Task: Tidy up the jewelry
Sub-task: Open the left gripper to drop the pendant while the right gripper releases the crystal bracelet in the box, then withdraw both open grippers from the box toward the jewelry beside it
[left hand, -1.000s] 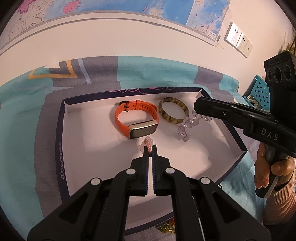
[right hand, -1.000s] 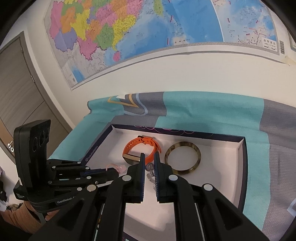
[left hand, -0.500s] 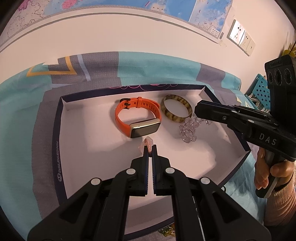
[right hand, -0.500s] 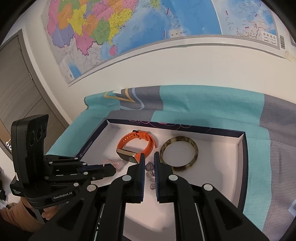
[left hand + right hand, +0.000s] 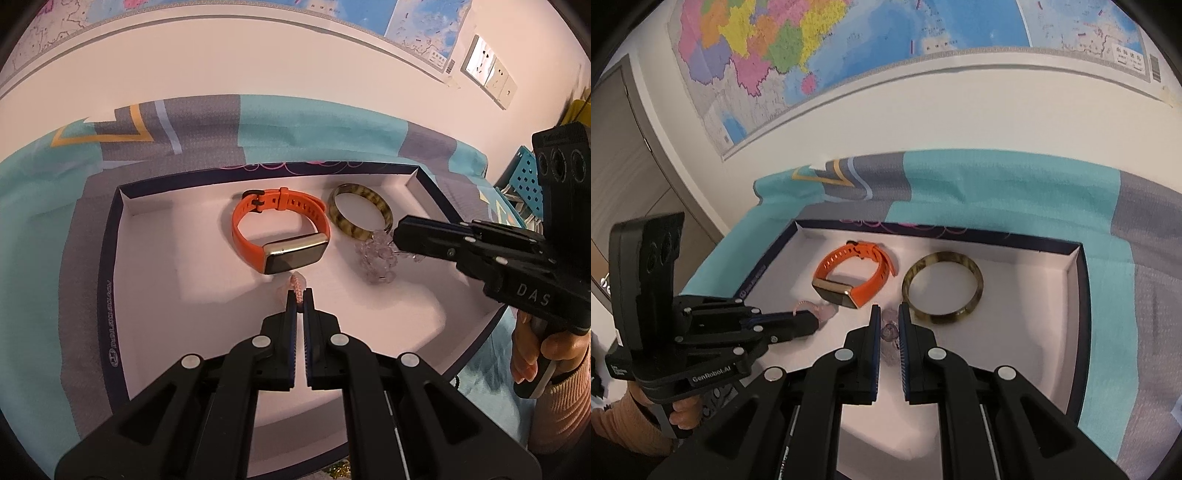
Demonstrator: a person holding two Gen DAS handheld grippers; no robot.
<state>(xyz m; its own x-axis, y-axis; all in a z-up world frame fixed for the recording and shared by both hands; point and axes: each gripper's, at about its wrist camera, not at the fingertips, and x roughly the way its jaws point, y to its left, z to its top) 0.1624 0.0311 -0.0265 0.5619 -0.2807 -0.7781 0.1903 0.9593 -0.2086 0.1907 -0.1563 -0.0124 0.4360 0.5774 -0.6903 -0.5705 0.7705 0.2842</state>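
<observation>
On the left side of the white tray (image 5: pixel 155 295), the left gripper (image 5: pixel 300 295) is seen with its fingers pressed together on a thin pink beaded bracelet (image 5: pixel 296 282), which is pinched at the very tips, just in front of the watch face. In the right wrist view the same bracelet (image 5: pixel 812 306) is seen to curve out from these fingers and to rest on the tray floor. Next to it, toward the middle of the tray, an orange smart band (image 5: pixel 275 230) is placed (its strap is closed into a loop and its face is turned to the front). Just beside the band, to the right, a brown striped bangle (image 5: pixel 360 214) is laid flat near the back wall of the tray. In front of the bangle, a clear crystal bead bracelet (image 5: pixel 376 258) is held by the right gripper (image 5: pixel 887 325), whose fingers are closed narrowly on the beads; part of this bracelet lies on the tray floor. The tray itself is set on a surface covered with a teal and grey cloth (image 5: pixel 314 129). A wall map (image 5: pixel 849 48) is hung behind.
</observation>
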